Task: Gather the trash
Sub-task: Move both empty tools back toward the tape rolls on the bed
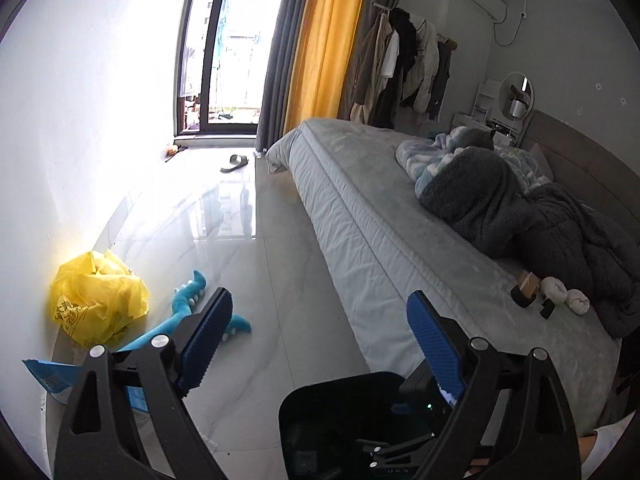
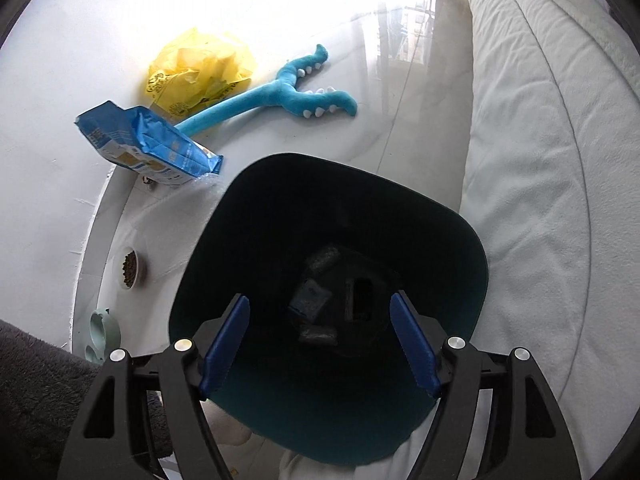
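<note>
Directly below the right tongs (image 2: pixel 320 344) gapes a dark bin (image 2: pixel 452 216), its mouth filling the lower middle of the right wrist view; both blue pads are spread wide with nothing between them. Several crumpled dark scraps (image 2: pixel 310 302) already lie at the bottom of the bin, so some collecting looks done.

The left tongs (image 1: pixel 320 332) are likewise released and empty, held above the glossy floor (image 1: pixel 280 280) with the bed (image 1: pixel 380 208) at 3 o'clock.

Remaining trash sits along the wall. In the right wrist view, a crumpled yellow plastic bag (image 2: pixel 200 72) lies at 11 o'clock from the bin, and a torn blue packet (image 2: pixel 148 144) sits at 10 o'clock, nearer the rim. A blue plush toy (image 2: pixel 280 96) lies just beside both; its stem runs behind the packet. It is probably not trash.

My reading: a drop into the bin is over and the next pickup is due. The blue packet looks the closest candidate. The next move calls for carrying one pair of tongs toward 10 o'clock, lowering over the packet's raised edge, and pinching it without snagging the toy.
</note>
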A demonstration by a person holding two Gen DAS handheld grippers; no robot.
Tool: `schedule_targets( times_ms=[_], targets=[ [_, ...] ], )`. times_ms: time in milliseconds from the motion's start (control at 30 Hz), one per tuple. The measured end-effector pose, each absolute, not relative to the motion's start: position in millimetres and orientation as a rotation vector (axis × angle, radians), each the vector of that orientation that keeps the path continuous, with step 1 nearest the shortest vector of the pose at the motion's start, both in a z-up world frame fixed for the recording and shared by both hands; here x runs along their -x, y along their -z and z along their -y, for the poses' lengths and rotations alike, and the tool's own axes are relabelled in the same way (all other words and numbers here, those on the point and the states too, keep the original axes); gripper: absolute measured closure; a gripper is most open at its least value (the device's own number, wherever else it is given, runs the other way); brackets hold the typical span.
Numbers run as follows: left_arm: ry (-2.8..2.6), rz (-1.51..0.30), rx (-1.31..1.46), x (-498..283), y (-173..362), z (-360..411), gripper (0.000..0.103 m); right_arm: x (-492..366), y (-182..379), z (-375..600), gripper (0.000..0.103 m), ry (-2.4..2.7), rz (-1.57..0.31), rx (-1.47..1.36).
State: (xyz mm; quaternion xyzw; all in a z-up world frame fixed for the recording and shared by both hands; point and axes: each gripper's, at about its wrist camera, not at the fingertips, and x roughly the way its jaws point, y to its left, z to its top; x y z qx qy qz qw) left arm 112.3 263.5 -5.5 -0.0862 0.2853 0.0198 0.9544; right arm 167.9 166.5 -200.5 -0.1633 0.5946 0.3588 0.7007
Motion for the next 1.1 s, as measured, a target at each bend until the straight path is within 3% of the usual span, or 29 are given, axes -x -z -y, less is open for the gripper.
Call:
schedule_targets(
  times_ms=[633,1100],
  targets=[
    [0.031,-0.468,0.125,-129.4,-31.8,-185.5,0.009,-173.3,85.0,-73.4,0.027,-0.853,-1.002,0.197],
    [0.124,-0.506,0.052,-165.4,-12.0,-113.5,0.008,-214.3,40.2,51.8,0.026,-0.655,-0.830,0.104]
  ],
)
